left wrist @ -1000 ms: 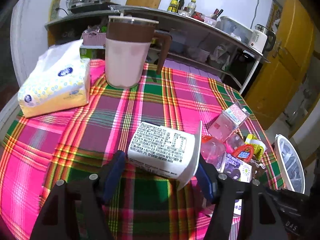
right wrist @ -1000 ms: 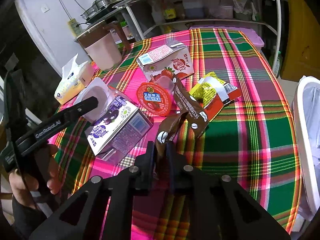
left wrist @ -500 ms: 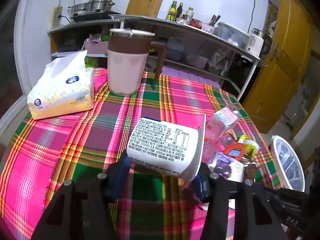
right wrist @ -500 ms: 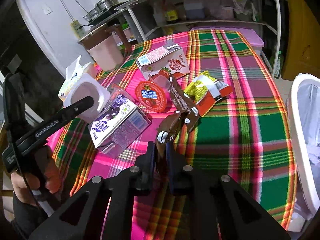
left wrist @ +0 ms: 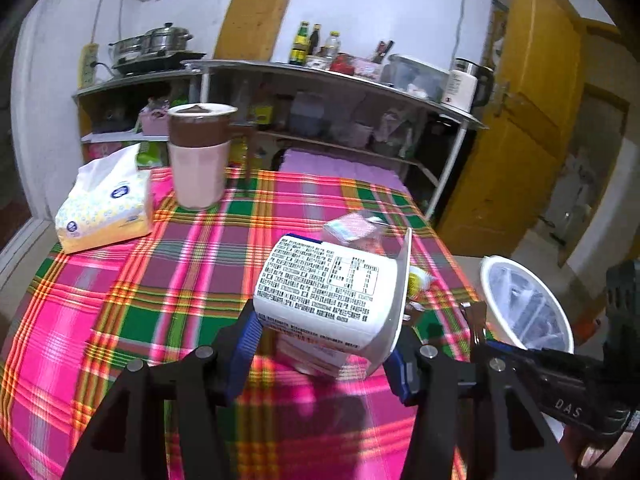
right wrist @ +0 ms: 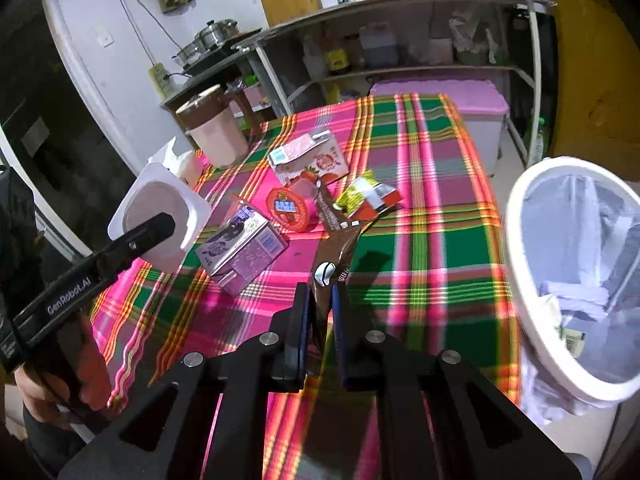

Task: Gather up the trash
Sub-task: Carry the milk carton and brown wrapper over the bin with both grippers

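My left gripper (left wrist: 322,344) is shut on a white plastic yogurt cup (left wrist: 328,288) and holds it on its side above the plaid tablecloth (left wrist: 160,280). The right wrist view shows the cup's (right wrist: 160,208) open mouth at the left. My right gripper (right wrist: 321,308) is shut on the end of a brown snack wrapper (right wrist: 336,252), which hangs clear of the cloth. Still lying on the table are a purple carton (right wrist: 244,248), a red-lidded cup (right wrist: 288,208), a pink strawberry carton (right wrist: 308,160) and a yellow and red wrapper (right wrist: 368,198).
A white bin (right wrist: 516,280) lined with a bag stands off the table's right edge, with some paper inside. A brown and pink jug (left wrist: 198,156) and a tissue pack (left wrist: 106,208) sit at the far left. Metal shelves (left wrist: 320,76) and a yellow door (left wrist: 520,120) are behind.
The left jaws narrowed onto the yogurt cup and lifted it off the cloth. The right gripper rose with the brown wrapper, and both have shifted toward the bin.
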`<move>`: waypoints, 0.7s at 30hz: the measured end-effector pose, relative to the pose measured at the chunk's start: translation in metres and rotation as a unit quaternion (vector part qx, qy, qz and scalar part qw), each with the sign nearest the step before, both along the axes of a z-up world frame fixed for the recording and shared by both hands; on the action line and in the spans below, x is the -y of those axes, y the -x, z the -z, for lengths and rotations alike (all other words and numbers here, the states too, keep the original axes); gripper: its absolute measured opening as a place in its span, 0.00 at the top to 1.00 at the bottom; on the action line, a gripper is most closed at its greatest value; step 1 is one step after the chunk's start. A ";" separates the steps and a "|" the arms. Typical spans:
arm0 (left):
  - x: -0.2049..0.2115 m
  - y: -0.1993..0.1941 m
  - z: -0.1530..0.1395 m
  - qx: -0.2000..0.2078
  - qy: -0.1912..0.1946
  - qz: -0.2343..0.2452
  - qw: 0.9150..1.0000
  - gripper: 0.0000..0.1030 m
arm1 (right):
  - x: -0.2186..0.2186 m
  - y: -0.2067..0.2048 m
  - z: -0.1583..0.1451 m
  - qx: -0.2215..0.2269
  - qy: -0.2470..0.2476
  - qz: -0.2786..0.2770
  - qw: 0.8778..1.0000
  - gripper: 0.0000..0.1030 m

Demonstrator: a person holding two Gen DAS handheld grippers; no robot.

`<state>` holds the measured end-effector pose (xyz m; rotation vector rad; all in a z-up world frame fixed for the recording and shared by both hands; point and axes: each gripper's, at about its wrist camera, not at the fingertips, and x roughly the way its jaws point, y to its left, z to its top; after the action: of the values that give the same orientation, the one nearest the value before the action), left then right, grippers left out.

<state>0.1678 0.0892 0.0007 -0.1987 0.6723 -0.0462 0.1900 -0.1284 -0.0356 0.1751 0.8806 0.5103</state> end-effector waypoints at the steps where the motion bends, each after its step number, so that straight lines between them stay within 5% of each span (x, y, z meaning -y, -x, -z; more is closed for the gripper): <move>1: 0.005 0.001 -0.001 0.001 0.001 0.005 1.000 0.46 | 0.005 0.003 -0.002 0.003 -0.001 0.003 1.000 0.89; 21: 0.117 -0.002 -0.013 0.002 -0.010 0.109 0.994 0.46 | 0.109 0.027 -0.019 0.025 -0.002 0.091 0.996 0.89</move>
<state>0.1702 -0.0279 0.0140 -0.1048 0.6882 -0.2483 0.1631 -0.2379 -0.0166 0.2439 0.8055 0.3451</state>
